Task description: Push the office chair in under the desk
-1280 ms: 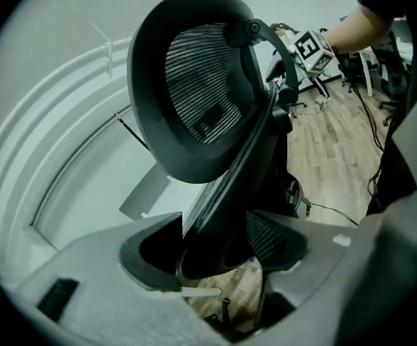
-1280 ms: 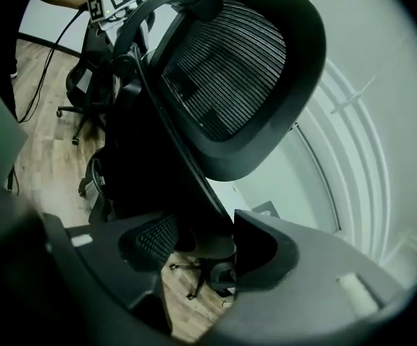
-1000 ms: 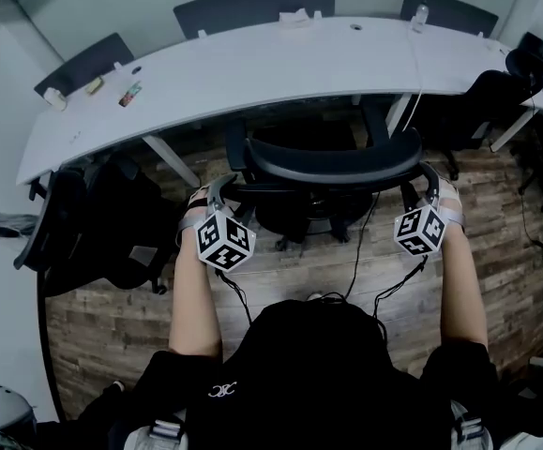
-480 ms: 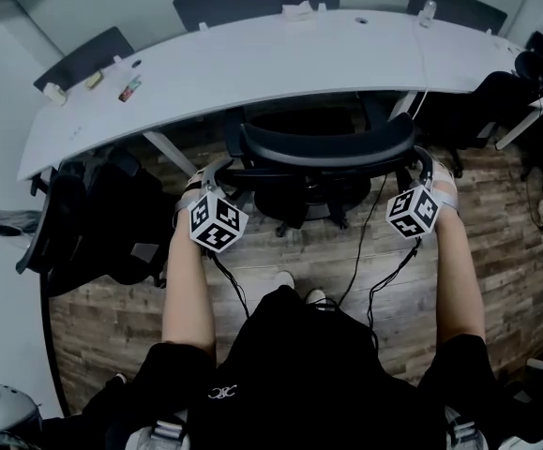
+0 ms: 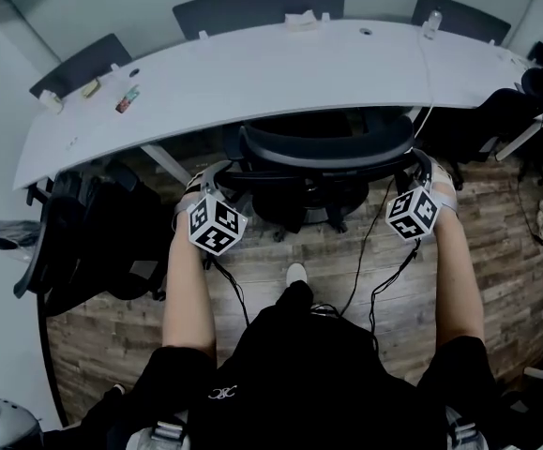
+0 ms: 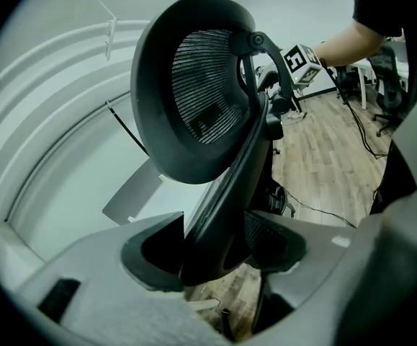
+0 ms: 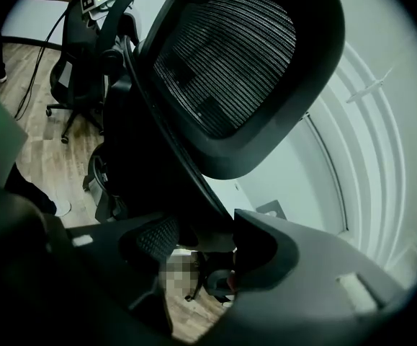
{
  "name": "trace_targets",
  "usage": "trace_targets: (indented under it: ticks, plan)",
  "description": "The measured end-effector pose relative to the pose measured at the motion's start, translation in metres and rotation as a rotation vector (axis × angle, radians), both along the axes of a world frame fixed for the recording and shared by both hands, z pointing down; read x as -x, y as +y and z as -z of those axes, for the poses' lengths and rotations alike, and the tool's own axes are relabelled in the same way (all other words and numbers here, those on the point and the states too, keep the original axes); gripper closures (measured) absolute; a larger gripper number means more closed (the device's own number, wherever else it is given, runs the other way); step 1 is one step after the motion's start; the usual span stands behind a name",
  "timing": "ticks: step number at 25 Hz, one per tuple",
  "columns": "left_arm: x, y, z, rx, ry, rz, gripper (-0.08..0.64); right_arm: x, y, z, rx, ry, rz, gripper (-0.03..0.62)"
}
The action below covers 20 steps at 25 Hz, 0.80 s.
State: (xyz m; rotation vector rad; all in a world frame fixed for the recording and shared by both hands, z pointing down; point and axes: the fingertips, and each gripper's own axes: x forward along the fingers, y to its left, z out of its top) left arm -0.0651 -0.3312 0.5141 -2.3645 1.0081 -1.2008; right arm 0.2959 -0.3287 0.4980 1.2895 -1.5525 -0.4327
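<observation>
Black mesh and black plastic make up the one office chair (image 5: 327, 148) at the middle of the head view. Its seat reaches under the near edge of the long white curved desk (image 5: 252, 73), and its backrest stands just outside that edge, facing the person.

Two grippers hold it, one on each side of the backrest. The left gripper (image 5: 218, 171) has its two jaws clamped on the black frame bar at the chair's left side. In the left gripper view (image 6: 215, 247) that bar fills the gap between the pads, with the mesh back (image 6: 194, 99) rising above. The right gripper (image 5: 420, 163) is closed on the frame at the chair's right side in the same way, and in its own view (image 7: 204, 240) the dark bar sits between the jaws under the mesh back (image 7: 230, 63).

Two thin cables (image 5: 233, 289) run from the grippers back to the person over the wood floor (image 5: 496, 242). One shoe (image 5: 295, 273) shows between the arms.

Three chair backs (image 5: 257, 3) line the desk's far side. Three small items (image 5: 126, 98) lie near the desk's left end, and one bottle (image 5: 430, 17) stands near its right end.
</observation>
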Motion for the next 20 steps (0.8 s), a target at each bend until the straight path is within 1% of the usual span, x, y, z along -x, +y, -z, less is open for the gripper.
trace_targets:
  ticks: [8,20]
  plan:
    - [0.006,-0.044,0.001,-0.002,0.018,0.006,0.296,0.006,-0.047,0.002,-0.007,-0.002,0.014,0.351]
    - [0.012,-0.100,0.002,-0.009,0.005,0.041,0.295,0.011,-0.110,0.003,-0.024,-0.004,0.027,0.351]
